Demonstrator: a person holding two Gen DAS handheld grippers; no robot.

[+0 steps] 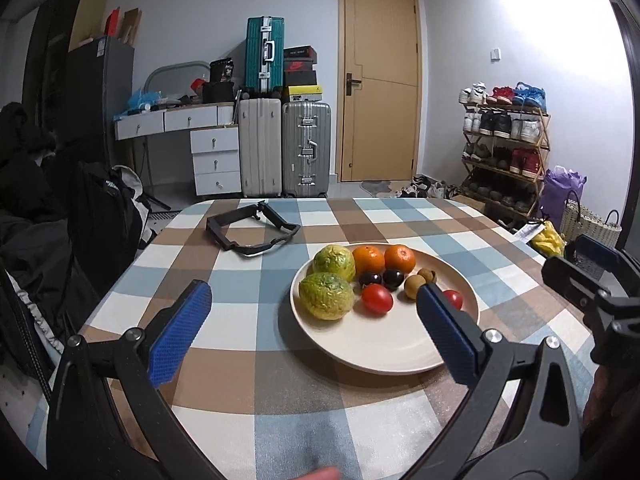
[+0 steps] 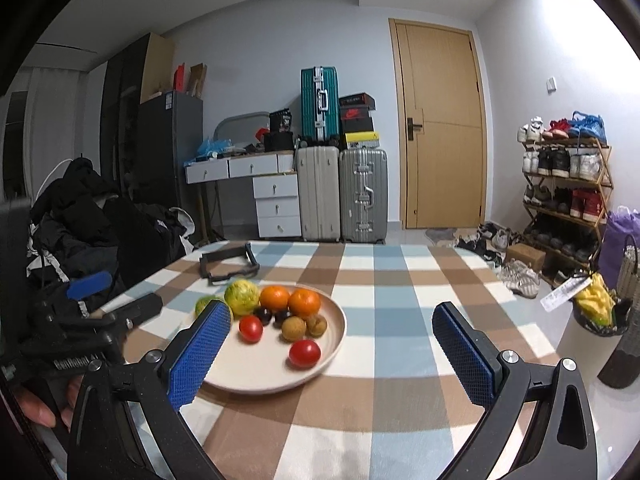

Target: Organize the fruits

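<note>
Currently we log both grippers, left gripper and right gripper, fingers spread and empty; plate of fruit on desk (right finger hides one tomato partly).

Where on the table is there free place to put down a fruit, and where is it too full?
Free: the checkered tablecloth right of the plate, out to the table's right edge, and the near cloth in front of the plate. Also the plate's near half is bare. Crowded: the plate's far half, where the fruits sit close together, and the far left by the black frame.
</note>
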